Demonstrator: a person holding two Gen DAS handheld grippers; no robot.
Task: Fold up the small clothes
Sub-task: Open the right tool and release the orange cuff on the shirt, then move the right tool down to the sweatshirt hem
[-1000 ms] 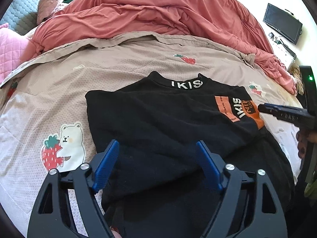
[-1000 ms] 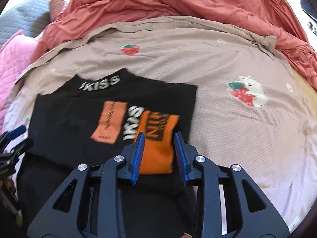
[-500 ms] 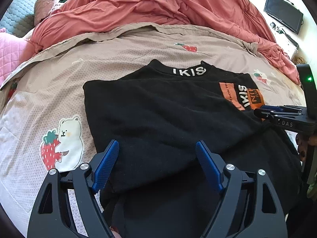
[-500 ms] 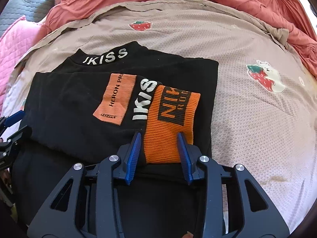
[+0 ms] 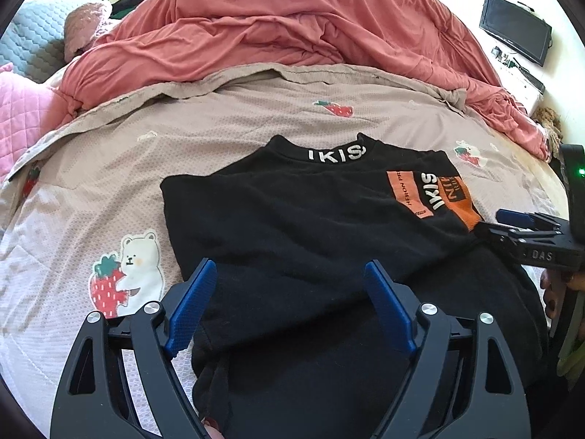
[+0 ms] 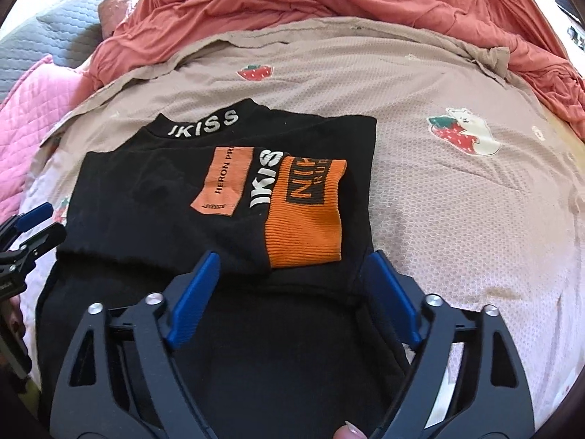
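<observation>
A black sweater (image 5: pixel 292 226) with white "IKISS" lettering on its collar lies flat on the bed. One sleeve is folded across the chest, and its orange cuff (image 6: pixel 307 212) lies free just ahead of my right gripper (image 6: pixel 294 259). That gripper's jaws are opening, with only the flat black fabric under the gap and nothing pressed by the pads. My left gripper (image 5: pixel 289 267) hovers over the sweater's lower left part. Its jaws are wide, still opening slightly, and hold nothing. In the left wrist view the right gripper (image 5: pixel 526 226) is at the sweater's right edge.
The sweater rests on a beige sheet (image 5: pixel 109 183) printed with bears and strawberries. A bunched red duvet (image 5: pixel 292 29) fills the far side of the bed. A pink quilt (image 6: pixel 25 117) lies at the left. A dark monitor (image 5: pixel 515 29) stands beyond the bed at right.
My right gripper's jaws have gone from nearly shut around the orange cuff to wide apart, and the cuff now lies free on the sweater. The left gripper has hardly moved.
</observation>
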